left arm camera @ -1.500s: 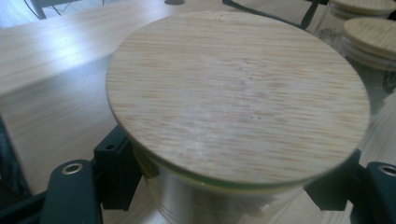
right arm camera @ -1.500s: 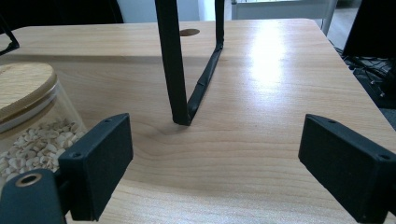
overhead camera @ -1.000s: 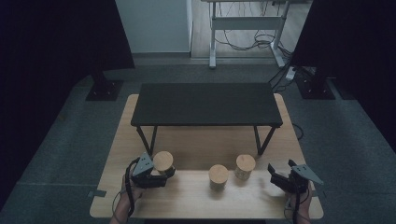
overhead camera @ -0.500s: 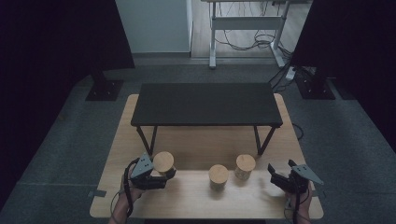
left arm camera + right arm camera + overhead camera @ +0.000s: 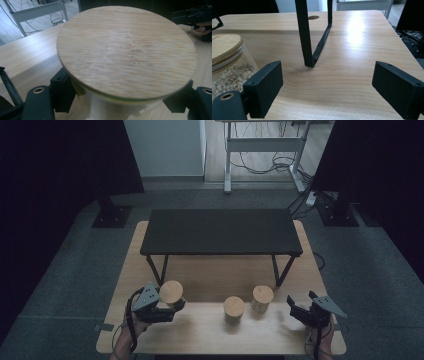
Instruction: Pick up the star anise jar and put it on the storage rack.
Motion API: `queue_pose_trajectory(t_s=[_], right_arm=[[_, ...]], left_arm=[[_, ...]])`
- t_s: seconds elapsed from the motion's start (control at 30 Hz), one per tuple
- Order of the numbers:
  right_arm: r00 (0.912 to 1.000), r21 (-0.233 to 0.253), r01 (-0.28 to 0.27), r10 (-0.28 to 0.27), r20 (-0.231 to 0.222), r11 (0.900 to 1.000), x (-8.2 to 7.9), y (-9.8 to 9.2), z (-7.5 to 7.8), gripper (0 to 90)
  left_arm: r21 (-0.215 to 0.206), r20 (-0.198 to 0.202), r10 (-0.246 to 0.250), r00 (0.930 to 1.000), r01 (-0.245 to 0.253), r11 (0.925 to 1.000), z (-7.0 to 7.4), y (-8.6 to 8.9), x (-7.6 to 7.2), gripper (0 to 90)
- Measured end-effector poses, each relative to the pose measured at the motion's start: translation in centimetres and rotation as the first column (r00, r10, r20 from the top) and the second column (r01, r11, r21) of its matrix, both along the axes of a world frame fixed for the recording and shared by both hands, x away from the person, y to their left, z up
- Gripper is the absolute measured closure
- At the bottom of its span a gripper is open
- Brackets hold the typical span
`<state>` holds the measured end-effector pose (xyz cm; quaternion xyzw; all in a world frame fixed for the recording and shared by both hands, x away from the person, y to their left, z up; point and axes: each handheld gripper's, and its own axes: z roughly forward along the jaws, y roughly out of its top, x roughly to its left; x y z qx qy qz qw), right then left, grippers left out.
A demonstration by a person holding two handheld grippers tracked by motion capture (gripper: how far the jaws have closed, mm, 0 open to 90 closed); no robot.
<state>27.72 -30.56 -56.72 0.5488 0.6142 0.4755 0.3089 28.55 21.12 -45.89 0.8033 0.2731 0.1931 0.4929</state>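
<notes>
With my left gripper (image 5: 172,306) at the table's (image 5: 210,332) left front, its jaws sit clamped on the left jar (image 5: 171,293) just under the wooden lid (image 5: 126,50). 2 more jars, middle jar (image 5: 233,309) and right jar (image 5: 262,298), stand near centre. My right gripper (image 5: 296,308) hovers at the right, jaws apart, holding nothing.

- High view looks down and forward over the wooden table (image 5: 210,270).
- Left gripper view sits tight against a bamboo lid (image 5: 126,50).
- Right gripper view skims low, sharing that tabletop.
</notes>
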Motion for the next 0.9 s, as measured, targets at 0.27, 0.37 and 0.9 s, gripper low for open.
queue_pose_trajectory(t_s=[0.27, 0.37, 0.9], right_arm=[[1.0000, -0.001, 0.000, 0.000, 0.001, 1.000, 0.0, 0.0, 0.0, 9.1], [1.0000, -0.001, 0.000, 0.000, 0.001, 1.000, 0.0, 0.0, 0.0, 9.0], [1.0000, -0.002, 0.001, -0.001, 0.001, 1.000, 0.0, 0.0, 0.0, 9.0]], left_arm=[[-0.011, 0.002, -0.004, 1.0000, 0.004, 0.9999, 0.9, 0.2, 0.0, 24.8], [-0.014, 0.001, -0.005, 1.0000, 0.005, 0.9999, 1.2, 0.2, 0.1, 24.8], [-0.016, 0.005, -0.019, 0.9998, 0.019, 0.9997, 2.3, 0.0, 0.3, 24.8]])
